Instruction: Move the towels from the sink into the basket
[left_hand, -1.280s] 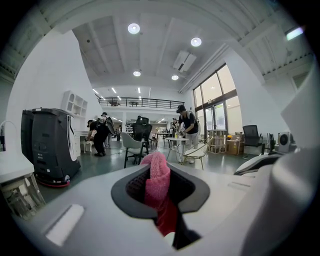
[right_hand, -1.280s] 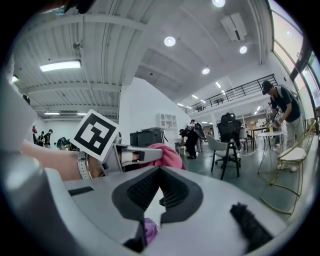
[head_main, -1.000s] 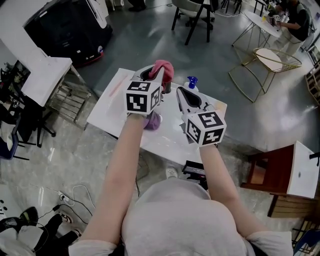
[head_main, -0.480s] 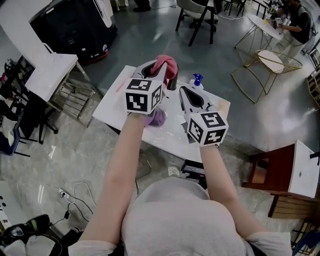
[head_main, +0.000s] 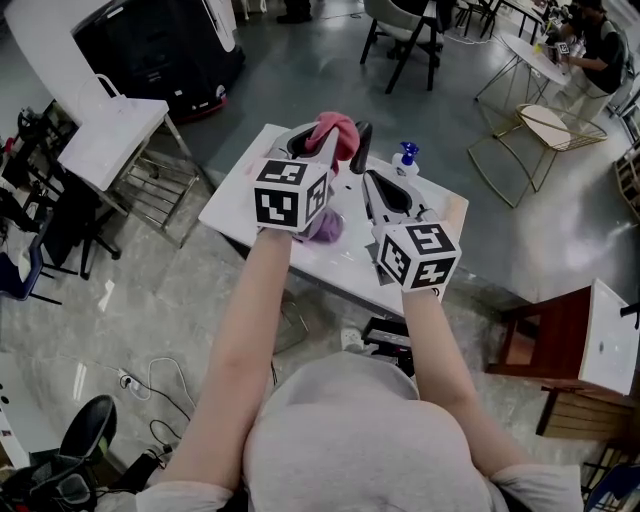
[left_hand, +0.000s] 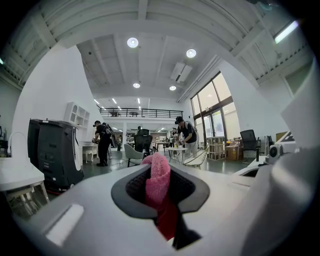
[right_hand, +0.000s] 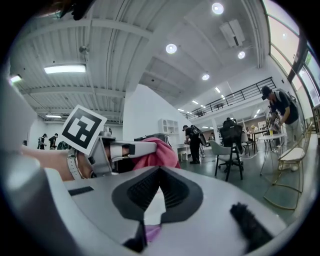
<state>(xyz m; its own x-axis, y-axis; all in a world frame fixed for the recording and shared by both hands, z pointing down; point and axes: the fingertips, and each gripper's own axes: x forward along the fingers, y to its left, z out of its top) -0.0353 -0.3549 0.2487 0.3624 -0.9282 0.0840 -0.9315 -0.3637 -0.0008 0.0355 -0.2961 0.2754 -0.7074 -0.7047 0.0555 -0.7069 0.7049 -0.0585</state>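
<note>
Pink towel (head_main: 337, 129) clamped in level left gripper (head_main: 312, 146); purple towel (head_main: 326, 228) below, between it and closed, empty right gripper (head_main: 373, 180).

A grey short-sleeved shirt (head_main: 350, 445); white left claw (head_main: 318, 140) and right claw (head_main: 373, 180) bear black-and-white marker cubes (head_main: 290, 195).

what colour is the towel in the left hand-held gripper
Pink cloth towel, clearest in the left gripper view.

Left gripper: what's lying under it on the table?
A purple towel lies on the white table below the left gripper, which grips a pink towel. The gripper's cube covers part of the purple towel, so its full shape can't be seen.
</note>
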